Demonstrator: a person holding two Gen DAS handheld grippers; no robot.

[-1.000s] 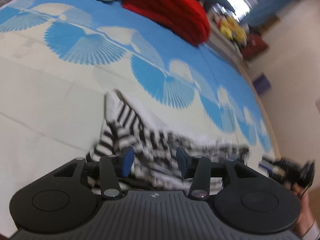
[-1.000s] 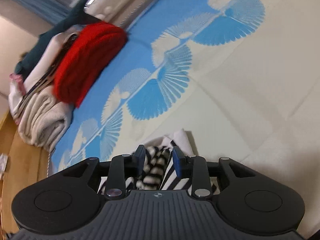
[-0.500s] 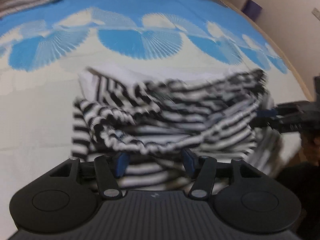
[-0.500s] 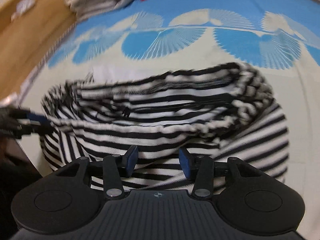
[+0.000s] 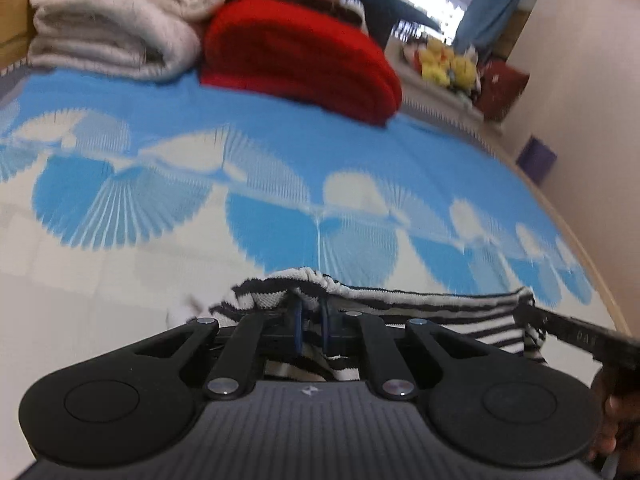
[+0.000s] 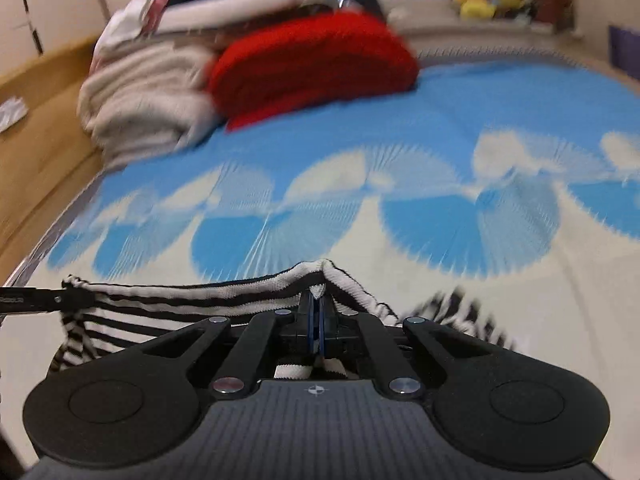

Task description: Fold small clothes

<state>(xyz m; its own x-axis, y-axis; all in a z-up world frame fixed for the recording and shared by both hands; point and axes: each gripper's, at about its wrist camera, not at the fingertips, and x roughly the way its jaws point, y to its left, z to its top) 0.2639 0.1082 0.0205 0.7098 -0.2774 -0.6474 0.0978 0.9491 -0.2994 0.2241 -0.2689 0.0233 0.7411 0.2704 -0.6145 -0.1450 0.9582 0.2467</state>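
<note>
A black-and-white striped garment (image 5: 440, 308) is stretched by its ribbed edge between my two grippers, just above the blue and cream fan-patterned mat (image 5: 120, 280). My left gripper (image 5: 310, 320) is closing its jaws, and a fold of that edge is pinched between the blue pads. The right gripper's dark fingers (image 5: 580, 336) hold the other end at the far right of the left wrist view. In the right wrist view my right gripper (image 6: 318, 316) is shut on a peaked fold of the striped garment (image 6: 180, 300). The left gripper's fingers (image 6: 28, 300) enter there from the left edge.
A folded red blanket (image 5: 300, 52) and a stack of cream blankets (image 5: 116, 28) lie at the far end of the mat. Yellow plush toys (image 5: 444, 64) sit beyond them. A purple box (image 5: 536, 158) stands by the wall at right. A wooden floor (image 6: 36, 120) borders the left side.
Both grippers, open over the crumpled garment before, have closed on its edge. They have drawn apart, so the cloth is now pulled taut between them.
</note>
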